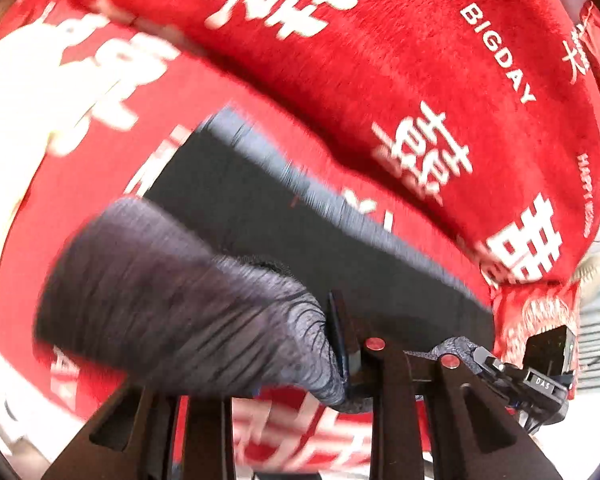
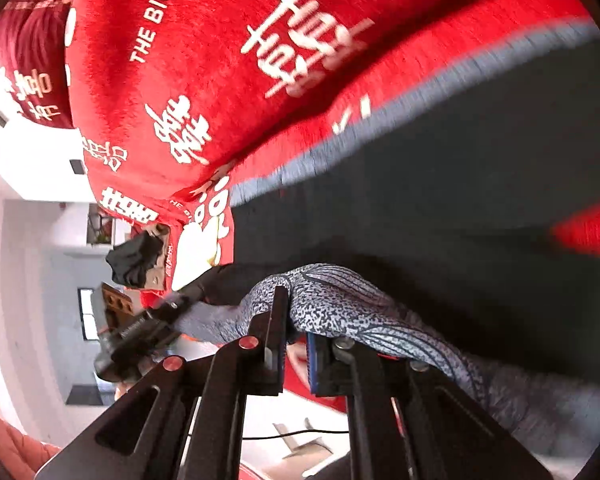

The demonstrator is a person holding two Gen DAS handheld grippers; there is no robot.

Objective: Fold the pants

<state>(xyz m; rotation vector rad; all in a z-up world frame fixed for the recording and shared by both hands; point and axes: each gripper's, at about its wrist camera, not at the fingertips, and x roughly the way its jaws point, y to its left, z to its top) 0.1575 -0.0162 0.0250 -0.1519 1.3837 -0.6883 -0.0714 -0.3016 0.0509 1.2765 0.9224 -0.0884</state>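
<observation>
Pants (image 1: 260,216) soft, light, droopy; both grippers, left (image 1: 342,360) and right (image 2: 296,344), clamped narrow on gathered waistband, best grip there at edges.

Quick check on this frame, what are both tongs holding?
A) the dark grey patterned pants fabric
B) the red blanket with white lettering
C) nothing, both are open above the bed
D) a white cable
A: in each wrist view the dark grey patterned pants fabric bunches between the fingers, with the left tongs and the right tongs both clamped on it above the red blanket with white lettering.
</observation>
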